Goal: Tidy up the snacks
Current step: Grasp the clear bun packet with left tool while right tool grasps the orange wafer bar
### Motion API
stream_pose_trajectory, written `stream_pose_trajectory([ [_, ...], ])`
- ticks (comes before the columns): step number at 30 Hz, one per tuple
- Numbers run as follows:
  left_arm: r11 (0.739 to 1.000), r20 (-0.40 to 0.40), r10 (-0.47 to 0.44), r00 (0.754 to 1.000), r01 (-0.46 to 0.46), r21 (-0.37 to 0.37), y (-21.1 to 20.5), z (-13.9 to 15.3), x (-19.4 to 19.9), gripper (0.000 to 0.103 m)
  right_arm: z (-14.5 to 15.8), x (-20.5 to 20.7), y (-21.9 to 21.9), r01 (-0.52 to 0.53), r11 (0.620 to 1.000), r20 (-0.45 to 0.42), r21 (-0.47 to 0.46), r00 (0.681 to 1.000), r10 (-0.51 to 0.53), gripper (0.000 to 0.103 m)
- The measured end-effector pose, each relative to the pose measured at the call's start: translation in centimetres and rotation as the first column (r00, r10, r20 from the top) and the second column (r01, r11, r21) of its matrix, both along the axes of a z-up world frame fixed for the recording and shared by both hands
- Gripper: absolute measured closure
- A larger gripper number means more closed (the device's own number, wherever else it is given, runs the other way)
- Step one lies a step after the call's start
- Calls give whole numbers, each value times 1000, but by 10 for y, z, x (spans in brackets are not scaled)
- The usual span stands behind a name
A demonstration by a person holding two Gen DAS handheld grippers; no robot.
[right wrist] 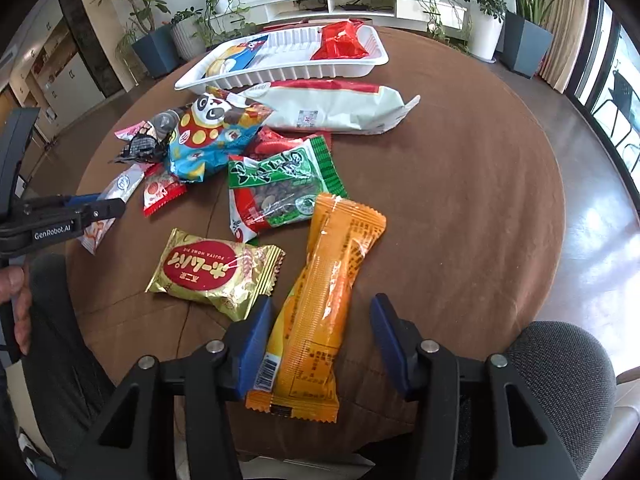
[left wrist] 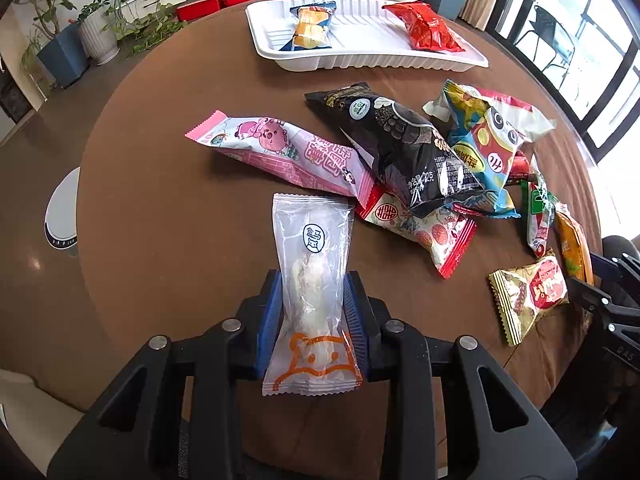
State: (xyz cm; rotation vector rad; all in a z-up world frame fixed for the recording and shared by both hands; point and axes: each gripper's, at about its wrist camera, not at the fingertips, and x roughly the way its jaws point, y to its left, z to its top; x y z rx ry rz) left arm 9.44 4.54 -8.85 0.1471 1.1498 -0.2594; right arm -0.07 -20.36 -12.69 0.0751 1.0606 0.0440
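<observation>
My left gripper (left wrist: 313, 280) is shut on a clear packet with a white bun (left wrist: 316, 240), both blue pads pressing its sides near the table's front edge. An orange snack packet (right wrist: 336, 248) lies lengthwise between the jaws of my right gripper (right wrist: 322, 302). The left pad is against it, the right pad stands clear, so this gripper is open. A white ribbed tray (left wrist: 360, 60) at the far side holds a blue-and-yellow packet (left wrist: 310, 28) and a red packet (left wrist: 428, 26).
A pile of snacks covers the round brown table (right wrist: 460, 200): pink packet (left wrist: 280, 152), black packet (left wrist: 408, 148), panda packet (left wrist: 488, 148), gold pie packet (right wrist: 216, 272), green seed packet (right wrist: 280, 192), long white packet (right wrist: 336, 108). A grey chair (right wrist: 560, 380) stands at the near right.
</observation>
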Motion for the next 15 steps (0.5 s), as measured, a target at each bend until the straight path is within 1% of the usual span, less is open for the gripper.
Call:
stream_pose_trajectory([
  [4, 1000, 12, -4, 1000, 4, 8, -1, 0, -1, 74, 0, -1, 0, -4, 999, 3, -40, 1000, 4, 64],
  [5, 1000, 14, -8, 1000, 8, 8, -1, 0, -1, 74, 0, -2, -1, -3, 999, 4, -45, 1000, 3, 69],
  [9, 1000, 14, -29, 999, 29, 4, 0, 1, -4, 81, 0, -2, -2, -11, 999, 4, -50, 1000, 11, 70],
  [13, 999, 15, -38, 999, 38, -8, 1, 1, -8, 83, 0, -2, -1, -18, 998, 7, -58, 1000, 18, 72],
  [14, 999, 17, -39, 999, 39, -12, 2, 1, -9, 83, 0, -2, -1, -19, 998, 8, -59, 1000, 20, 76],
  [15, 999, 18, -40, 999, 40, -15, 3, 1, -10, 83, 0, -2, -3, -17, 998, 8, -57, 1000, 18, 83],
])
